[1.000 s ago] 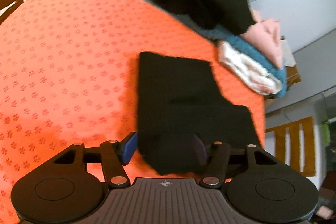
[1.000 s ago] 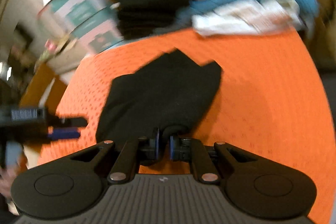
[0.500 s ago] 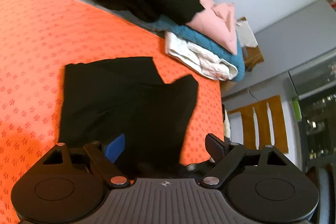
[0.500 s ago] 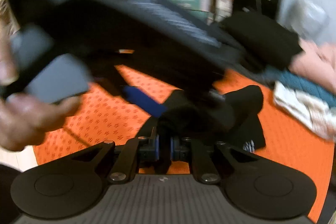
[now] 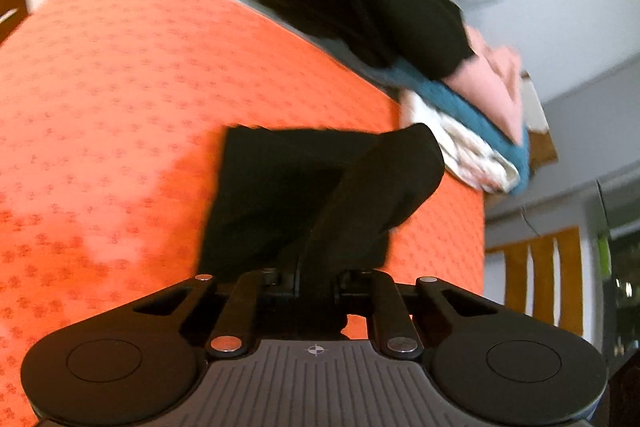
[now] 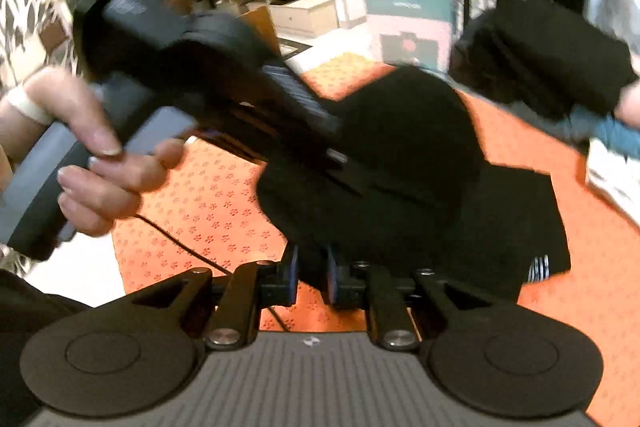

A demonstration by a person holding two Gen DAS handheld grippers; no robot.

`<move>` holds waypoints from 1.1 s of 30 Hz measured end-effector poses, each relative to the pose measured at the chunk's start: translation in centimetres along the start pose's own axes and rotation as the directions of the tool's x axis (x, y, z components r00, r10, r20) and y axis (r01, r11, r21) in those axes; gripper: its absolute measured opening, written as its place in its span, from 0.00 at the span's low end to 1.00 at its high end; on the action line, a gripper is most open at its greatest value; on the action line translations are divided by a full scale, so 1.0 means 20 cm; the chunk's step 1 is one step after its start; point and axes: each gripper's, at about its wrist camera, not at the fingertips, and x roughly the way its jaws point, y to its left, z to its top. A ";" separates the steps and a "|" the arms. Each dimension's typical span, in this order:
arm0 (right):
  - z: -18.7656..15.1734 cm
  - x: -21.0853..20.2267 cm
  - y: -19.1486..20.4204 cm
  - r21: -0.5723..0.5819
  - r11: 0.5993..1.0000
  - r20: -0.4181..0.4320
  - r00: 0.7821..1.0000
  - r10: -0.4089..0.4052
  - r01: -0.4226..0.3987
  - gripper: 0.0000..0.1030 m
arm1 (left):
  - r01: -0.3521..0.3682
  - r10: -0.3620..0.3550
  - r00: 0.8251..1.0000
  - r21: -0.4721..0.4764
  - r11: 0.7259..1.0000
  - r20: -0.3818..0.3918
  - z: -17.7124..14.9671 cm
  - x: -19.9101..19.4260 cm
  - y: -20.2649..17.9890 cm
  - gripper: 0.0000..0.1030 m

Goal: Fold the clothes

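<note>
Left view: our left tongs [image 5: 316,277] are pinched shut on the black garment [image 5: 280,195], lifting a flap off the orange tabletop [image 5: 120,87] just ahead. Right view: right tongs [image 6: 311,273] clamp it too. We'd say it's mid-fold, with flattening left.

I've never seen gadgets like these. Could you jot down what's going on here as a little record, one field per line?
Surface: orange patterned cloth
Item being folded: black garment, partly lifted off the cloth
Left gripper: shut on a lifted fold of the black garment
Right gripper: shut on another part of the black garment
Person's hand: holds the left gripper's handle
Behind: pile of clothes, black, teal, pink and whitish
Image quality: motion blur in both views
</note>
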 end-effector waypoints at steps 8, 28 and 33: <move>-0.12 0.02 -0.34 0.195 0.969 -0.084 0.987 -0.137 0.151 0.18 | -0.133 0.144 0.985 -0.109 0.985 0.097 0.05 -0.16 0.29 0.15; -0.08 0.26 -0.71 0.315 0.908 -0.156 0.959 -0.238 0.277 0.46 | -0.287 0.328 0.942 -0.334 0.898 0.073 0.09 -0.14 0.70 0.41; -0.08 0.31 -0.76 0.346 0.893 -0.166 0.956 -0.244 0.287 0.52 | -0.312 0.361 0.929 -0.352 0.882 0.080 0.08 -0.19 0.68 0.71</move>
